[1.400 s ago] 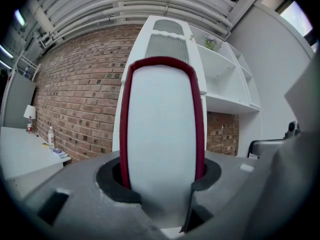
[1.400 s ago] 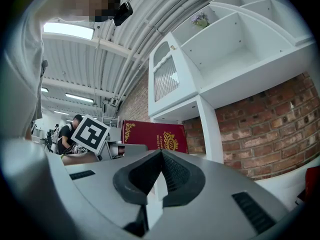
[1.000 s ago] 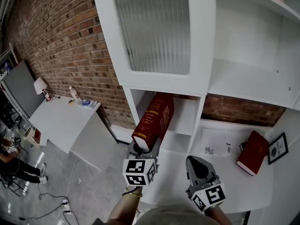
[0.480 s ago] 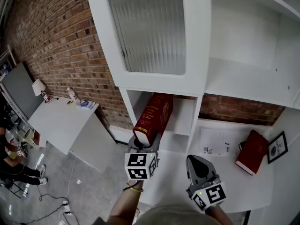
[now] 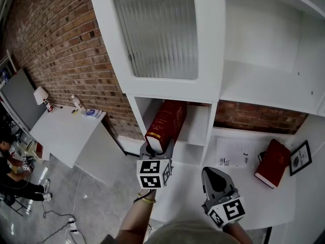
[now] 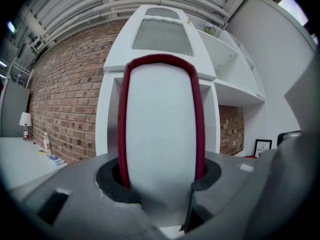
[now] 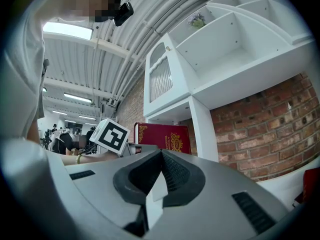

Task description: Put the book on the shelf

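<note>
Red hardback book (image 5: 166,122), gilt-stamped cover, white page edges. Gripped at its near end by the left tongs (image 5: 156,155), with a pad pressed on each cover.

Long axis: runs from the left tongs up and away, leaning, toward the small open compartment (image 5: 198,128) of the white shelf (image 5: 212,131), under the ribbed-glass door (image 5: 157,32). The book's far end is at or just inside the compartment's mouth, and its near end is out in front.

Judgement: the coming move is a push along that same axis, away from the left tongs, with the book tipped upright to clear the top edge.

Right tongs (image 5: 215,179): closed on nothing, low and right of the left pair, apart from the book. The left pair is the nearer.

Compartment: nothing else visible inside.

Counter (image 5: 249,200), right side:
- second red book (image 5: 273,164), lying flat
- printed sheet (image 5: 234,155)
- framed picture (image 5: 300,160), leaning at the far right

Open shelves (image 5: 264,88), upper right: bare where visible.
</note>
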Demonstrator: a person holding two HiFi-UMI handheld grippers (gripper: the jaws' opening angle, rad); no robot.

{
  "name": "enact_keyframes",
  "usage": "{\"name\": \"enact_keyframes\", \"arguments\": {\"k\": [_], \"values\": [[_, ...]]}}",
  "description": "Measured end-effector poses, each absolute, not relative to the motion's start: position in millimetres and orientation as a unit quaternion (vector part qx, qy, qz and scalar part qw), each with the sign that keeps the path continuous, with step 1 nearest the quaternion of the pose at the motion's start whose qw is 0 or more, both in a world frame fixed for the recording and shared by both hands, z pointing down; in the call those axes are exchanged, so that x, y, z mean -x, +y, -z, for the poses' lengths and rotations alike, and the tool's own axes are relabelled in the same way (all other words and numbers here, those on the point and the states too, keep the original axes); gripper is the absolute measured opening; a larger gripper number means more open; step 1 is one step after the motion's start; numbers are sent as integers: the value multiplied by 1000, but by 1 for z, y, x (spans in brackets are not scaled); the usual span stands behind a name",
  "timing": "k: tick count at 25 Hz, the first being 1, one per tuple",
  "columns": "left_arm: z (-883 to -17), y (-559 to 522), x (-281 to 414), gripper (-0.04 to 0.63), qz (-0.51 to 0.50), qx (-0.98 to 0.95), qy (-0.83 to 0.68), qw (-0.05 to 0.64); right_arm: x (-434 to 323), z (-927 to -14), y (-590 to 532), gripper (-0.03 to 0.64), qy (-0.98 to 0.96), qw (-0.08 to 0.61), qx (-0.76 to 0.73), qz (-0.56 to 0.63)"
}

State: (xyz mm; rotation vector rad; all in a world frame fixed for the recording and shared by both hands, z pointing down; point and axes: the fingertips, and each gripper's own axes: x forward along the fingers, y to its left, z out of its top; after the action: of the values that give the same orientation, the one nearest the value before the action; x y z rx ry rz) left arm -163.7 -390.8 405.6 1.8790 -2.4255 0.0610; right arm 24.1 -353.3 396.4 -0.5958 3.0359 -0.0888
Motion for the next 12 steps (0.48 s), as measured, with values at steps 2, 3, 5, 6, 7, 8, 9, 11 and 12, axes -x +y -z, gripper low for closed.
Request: {"name": "enact_keyframes", "arguments": {"k": [2, 3, 5, 6, 7, 8, 9, 11, 12], "values": [[-407, -394, 165, 230, -22, -612, -790, 37, -24, -398, -353, 6, 981, 22, 192, 26], [-407, -396, 166, 230, -24, -612, -789, 37, -24, -398, -353, 6, 981, 23, 192, 27], [-408, -400, 167, 230, -27, -613, -789, 37, -25, -399, -353, 6, 980, 23, 193, 29], [-408, -402, 168, 230, -28, -613, -789, 37, -25, -399, -353, 6, 980, 23, 193, 30], [-408, -404, 169, 230, -28, -613, -788, 39, -25, -399, -353, 6, 980, 23, 194, 31], [-408, -407, 170, 230, -28, -613, -788, 40, -25, -399, -353, 6, 980, 23, 194, 31], [-409, -409, 171, 230, -27, -613, -789, 43, -25, -399, -353, 6, 980, 23, 195, 31], [-410, -412, 172, 230, -24, -612, -789, 47, -26, -399, -354, 6, 980, 23, 196, 31], [-410, -414, 172, 230, -23, -611, -789, 48, -27, -399, -354, 6, 980, 23, 196, 31]]}}
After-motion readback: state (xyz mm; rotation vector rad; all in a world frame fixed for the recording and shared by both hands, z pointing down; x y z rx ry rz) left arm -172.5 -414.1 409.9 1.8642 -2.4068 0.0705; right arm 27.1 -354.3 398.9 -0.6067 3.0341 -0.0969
